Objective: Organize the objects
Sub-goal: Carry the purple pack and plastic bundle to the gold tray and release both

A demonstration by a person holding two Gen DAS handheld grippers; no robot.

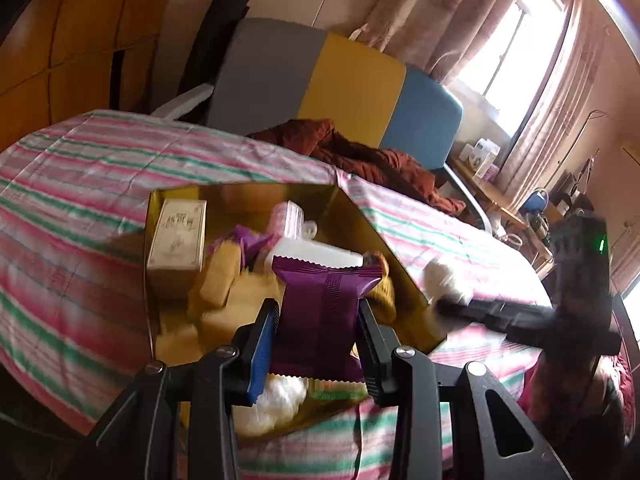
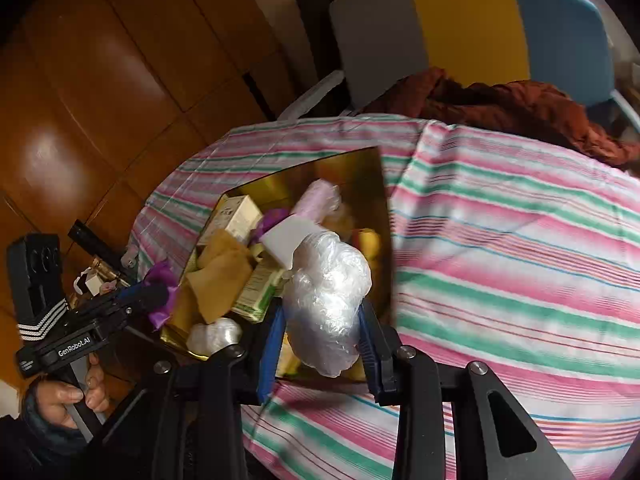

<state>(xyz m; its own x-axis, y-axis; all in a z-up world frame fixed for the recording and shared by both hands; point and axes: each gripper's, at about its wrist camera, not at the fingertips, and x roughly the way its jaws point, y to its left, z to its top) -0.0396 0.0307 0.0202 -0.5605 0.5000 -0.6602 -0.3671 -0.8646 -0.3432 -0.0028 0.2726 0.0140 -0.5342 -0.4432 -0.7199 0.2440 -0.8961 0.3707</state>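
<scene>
Landmark: gold box, lidless, lying on the striped bedspread of the bed; every place below is given relative to it.
Left tongs: closed on a purple snack packet, gripped at its two side edges, crimped ends top and bottom; held above the near part of the gold box.
Right tongs: closed on a crumpled clear plastic wrap; the bundle bulges out above the pads and hangs over the near edge of the gold box.
Box contents: cream carton upright against the far-left wall; tan wrapped pieces heaped in the middle; white block and a pink ridged item toward the far side; green-printed carton near the front.
Free space: judged tight; the bare gold floor shows mainly by the right-hand wall.
Step in hand: judged to be placing both held items into the gold box.
Doing it well: bring each item low over a bare patch before letting go, so neither slides off the heap and over the wall.
Order: probably one hand at a time, since both tongs crowd the same near edge.
Caution: the wrap is springy and may expand once let go; tuck it into a gap beside the wall.
Blur: some streaking in both views, so fine contact cannot be judged.
</scene>
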